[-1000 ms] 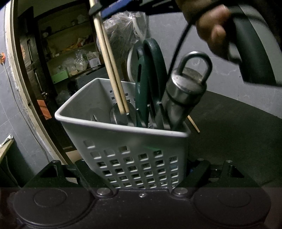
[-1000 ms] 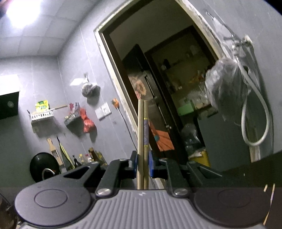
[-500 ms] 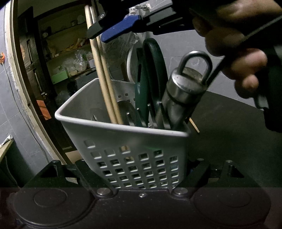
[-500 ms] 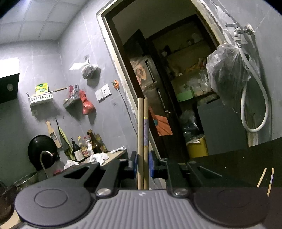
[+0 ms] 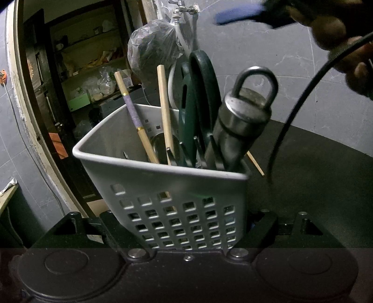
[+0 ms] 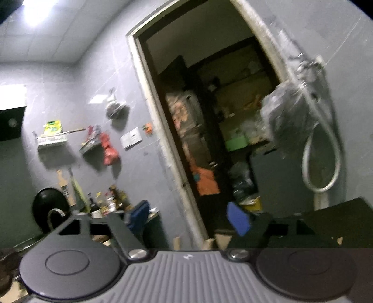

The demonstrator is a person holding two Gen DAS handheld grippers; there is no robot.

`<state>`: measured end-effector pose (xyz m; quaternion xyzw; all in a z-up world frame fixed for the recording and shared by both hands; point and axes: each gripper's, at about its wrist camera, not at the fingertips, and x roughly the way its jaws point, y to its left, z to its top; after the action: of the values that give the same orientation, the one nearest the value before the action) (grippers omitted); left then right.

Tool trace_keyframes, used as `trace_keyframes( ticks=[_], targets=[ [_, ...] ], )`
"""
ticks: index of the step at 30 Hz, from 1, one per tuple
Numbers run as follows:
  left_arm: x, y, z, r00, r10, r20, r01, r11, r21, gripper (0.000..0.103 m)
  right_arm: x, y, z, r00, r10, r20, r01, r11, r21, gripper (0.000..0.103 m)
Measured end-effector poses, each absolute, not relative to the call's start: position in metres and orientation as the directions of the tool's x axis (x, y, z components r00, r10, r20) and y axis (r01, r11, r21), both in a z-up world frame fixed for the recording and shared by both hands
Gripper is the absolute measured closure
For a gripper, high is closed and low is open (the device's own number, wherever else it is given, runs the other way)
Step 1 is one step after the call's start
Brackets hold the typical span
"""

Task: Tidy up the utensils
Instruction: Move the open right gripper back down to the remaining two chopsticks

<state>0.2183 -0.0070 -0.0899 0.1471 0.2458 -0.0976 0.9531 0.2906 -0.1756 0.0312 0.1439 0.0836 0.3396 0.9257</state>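
My left gripper (image 5: 186, 223) is shut on the white perforated utensil basket (image 5: 130, 167) and holds it low in the left wrist view. In the basket stand two wooden chopsticks (image 5: 164, 111), green-handled scissors (image 5: 200, 98) and a steel tool with a ring top (image 5: 244, 114). My right gripper (image 6: 188, 218) is open and empty, its blue pads (image 6: 237, 221) wide apart; it shows blurred above the basket at the top right of the left wrist view (image 5: 242, 16).
The basket stands on a dark tabletop (image 5: 314, 177), where a loose chopstick (image 5: 255, 163) lies behind it. A doorway (image 6: 209, 116), a hanging plastic bag (image 5: 151, 49) and a hose on a tap (image 6: 321, 151) are behind.
My right gripper opened and let go of the two chopsticks, which now stand in the basket. It then lifted away up and to the right. The left gripper has held still.
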Motion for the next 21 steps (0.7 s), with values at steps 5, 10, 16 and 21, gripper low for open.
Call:
trace_keyframes(
  ticks=[5, 10, 16, 21],
  targets=[
    [0.218, -0.007, -0.089, 0.858, -0.115, -0.501, 0.261, 0.937, 0.233, 0.019, 0.3, -0.207, 0.019, 0.834, 0.535, -0.134, -0.473, 0.819, 0.325, 0.0],
    [0.219, -0.007, -0.087, 0.855, -0.112, -0.506, 0.261, 0.937, 0.233, 0.019, 0.325, -0.228, -0.016, 0.867, 0.371, -0.334, -0.265, 0.909, 0.323, 0.0],
    [0.221, -0.007, -0.086, 0.852, -0.107, -0.512, 0.258, 0.938, 0.233, 0.018, 0.379, -0.236, -0.069, 0.782, 0.284, -0.555, -0.102, 0.937, 0.335, 0.0],
    [0.223, -0.008, -0.086, 0.851, -0.098, -0.517, 0.249, 0.94, 0.232, 0.018, 0.422, -0.214, -0.093, 0.724, 0.29, -0.626, -0.121, 0.946, 0.3, 0.0]
  ],
)
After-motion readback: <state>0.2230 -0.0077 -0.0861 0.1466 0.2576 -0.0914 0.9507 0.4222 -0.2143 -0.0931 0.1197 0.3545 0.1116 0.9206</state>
